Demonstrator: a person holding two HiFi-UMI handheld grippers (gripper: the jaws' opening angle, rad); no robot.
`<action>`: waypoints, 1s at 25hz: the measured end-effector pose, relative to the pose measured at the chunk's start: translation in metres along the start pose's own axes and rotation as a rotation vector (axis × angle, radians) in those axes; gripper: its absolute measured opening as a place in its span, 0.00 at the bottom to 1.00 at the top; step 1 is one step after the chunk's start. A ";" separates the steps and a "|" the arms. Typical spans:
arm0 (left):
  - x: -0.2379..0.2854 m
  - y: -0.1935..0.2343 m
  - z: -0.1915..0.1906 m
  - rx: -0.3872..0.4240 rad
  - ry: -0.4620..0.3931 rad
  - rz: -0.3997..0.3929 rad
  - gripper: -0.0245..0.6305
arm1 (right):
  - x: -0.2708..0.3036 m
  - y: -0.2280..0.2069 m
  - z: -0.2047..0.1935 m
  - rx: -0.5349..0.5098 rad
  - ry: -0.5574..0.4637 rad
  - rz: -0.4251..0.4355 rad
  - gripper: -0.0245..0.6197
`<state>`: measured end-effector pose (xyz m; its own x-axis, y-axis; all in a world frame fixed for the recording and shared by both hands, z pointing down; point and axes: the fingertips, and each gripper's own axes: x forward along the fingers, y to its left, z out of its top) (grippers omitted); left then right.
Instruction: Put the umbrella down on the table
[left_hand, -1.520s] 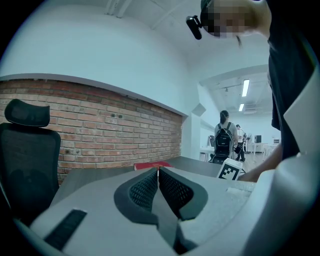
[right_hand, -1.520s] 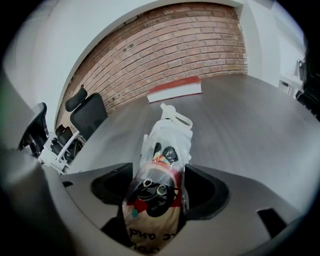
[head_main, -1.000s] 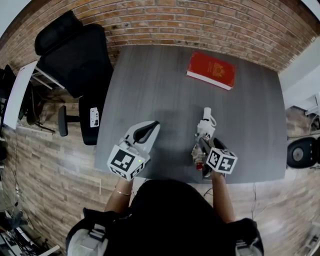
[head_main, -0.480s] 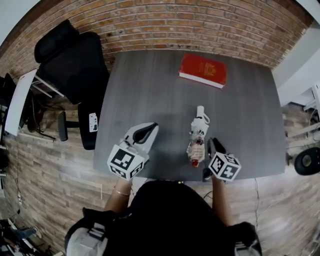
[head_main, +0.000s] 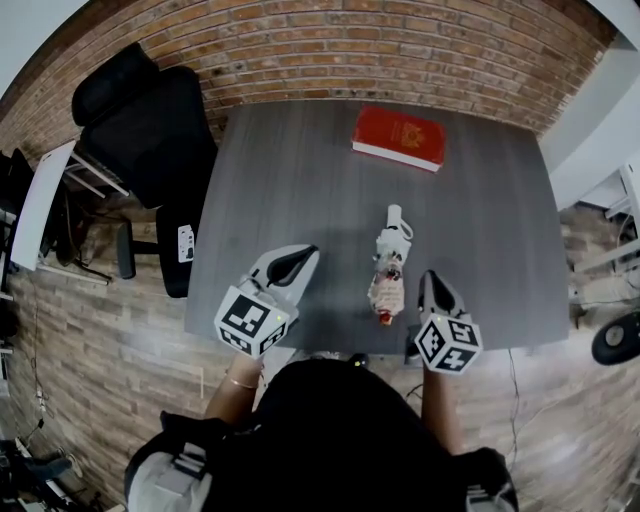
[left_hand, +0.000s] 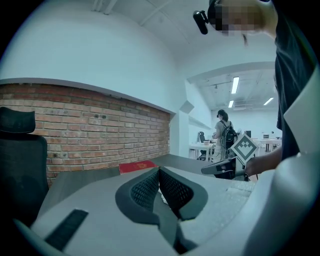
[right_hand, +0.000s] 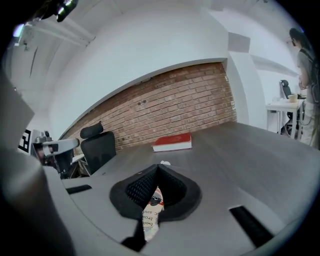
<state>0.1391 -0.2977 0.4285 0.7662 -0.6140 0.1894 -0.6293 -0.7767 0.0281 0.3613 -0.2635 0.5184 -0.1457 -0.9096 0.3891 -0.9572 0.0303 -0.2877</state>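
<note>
The folded umbrella (head_main: 388, 267), white and patterned with a white handle at its far end, lies flat on the grey table (head_main: 300, 180) near the front edge. My right gripper (head_main: 429, 277) hangs just to its right, apart from it, jaws shut with nothing in them. In the right gripper view the umbrella (right_hand: 151, 214) shows below the closed jaws of the right gripper (right_hand: 159, 168). The left gripper (head_main: 307, 250) hovers over the table's front left, shut and empty; its pads meet in the left gripper (left_hand: 160, 170) view.
A red book (head_main: 398, 138) lies at the table's far side, near the brick wall. A black office chair (head_main: 150, 110) stands off the table's left corner. In the left gripper view another person (left_hand: 223, 129) stands far off among desks.
The right gripper has let go of the umbrella, closed its jaws and drawn away to the right and up. The umbrella stays lying on the table. The left gripper has drifted slightly.
</note>
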 end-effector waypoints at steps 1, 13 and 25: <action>-0.001 -0.002 0.000 0.002 0.001 -0.001 0.04 | -0.005 0.002 0.005 -0.006 -0.019 0.003 0.03; -0.008 -0.016 -0.006 -0.001 0.009 -0.002 0.04 | -0.039 0.025 0.049 -0.122 -0.180 0.041 0.03; -0.011 -0.011 -0.006 -0.007 0.019 0.007 0.04 | -0.038 0.030 0.048 -0.119 -0.176 0.054 0.03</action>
<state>0.1373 -0.2818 0.4318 0.7593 -0.6165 0.2083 -0.6355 -0.7714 0.0332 0.3498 -0.2478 0.4530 -0.1613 -0.9634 0.2141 -0.9736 0.1198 -0.1943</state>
